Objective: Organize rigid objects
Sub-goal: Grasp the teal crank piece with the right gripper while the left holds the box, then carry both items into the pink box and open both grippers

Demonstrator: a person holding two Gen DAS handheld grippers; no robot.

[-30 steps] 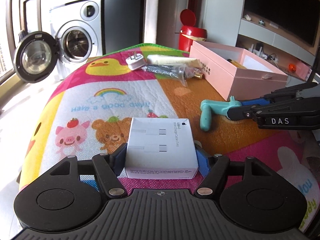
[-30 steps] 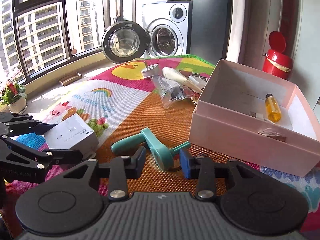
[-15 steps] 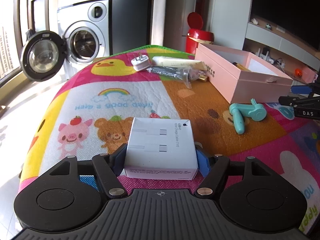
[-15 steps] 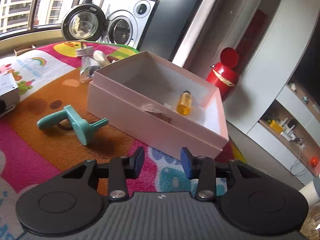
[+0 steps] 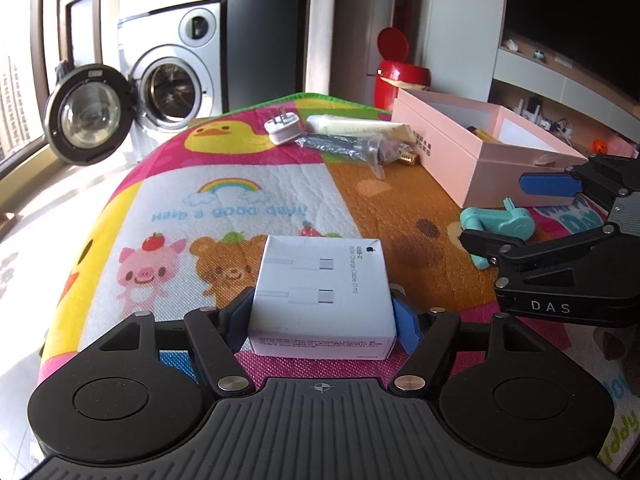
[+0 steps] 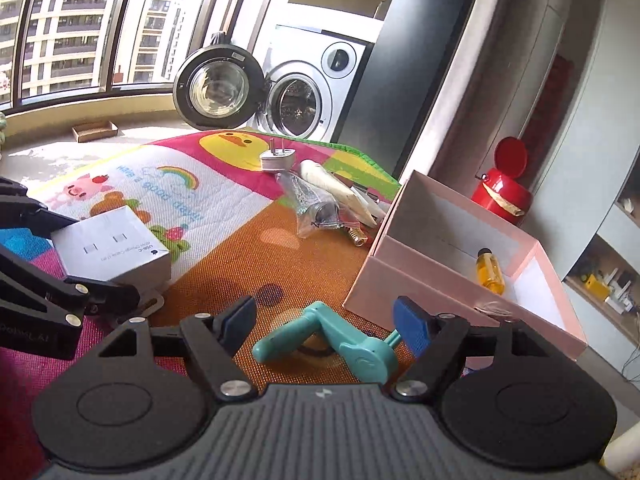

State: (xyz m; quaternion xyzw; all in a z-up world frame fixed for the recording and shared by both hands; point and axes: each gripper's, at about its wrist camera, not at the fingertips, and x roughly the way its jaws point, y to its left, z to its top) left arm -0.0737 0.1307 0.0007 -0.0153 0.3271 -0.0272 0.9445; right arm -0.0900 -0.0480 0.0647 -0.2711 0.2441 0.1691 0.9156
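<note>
A white cable box (image 5: 320,276) sits on the colourful play mat between the blue pads of my left gripper (image 5: 322,316), which is shut on its two sides. A teal hand-crank tool (image 6: 344,344) lies on the orange patch just in front of the open pink box (image 6: 400,280). My right gripper (image 6: 324,320) straddles the tool with its jaws opening, and the pads are clear of it. In the left wrist view the right gripper (image 5: 494,210) reaches in from the right, over the same teal tool (image 5: 500,220).
A white plug adapter (image 5: 282,130), a cream tube (image 5: 352,124) and a clear bag of metal parts (image 5: 352,146) lie at the mat's far end. A yellow bottle (image 6: 490,272) lies inside the pink box. Beyond stand a red bin (image 5: 400,76) and a washing machine (image 5: 168,80) with its door open.
The right gripper let go of the teal tool, which now lies nearer the pink box, swung off to the right, then came back over it with wider jaws. The left gripper kept still.
</note>
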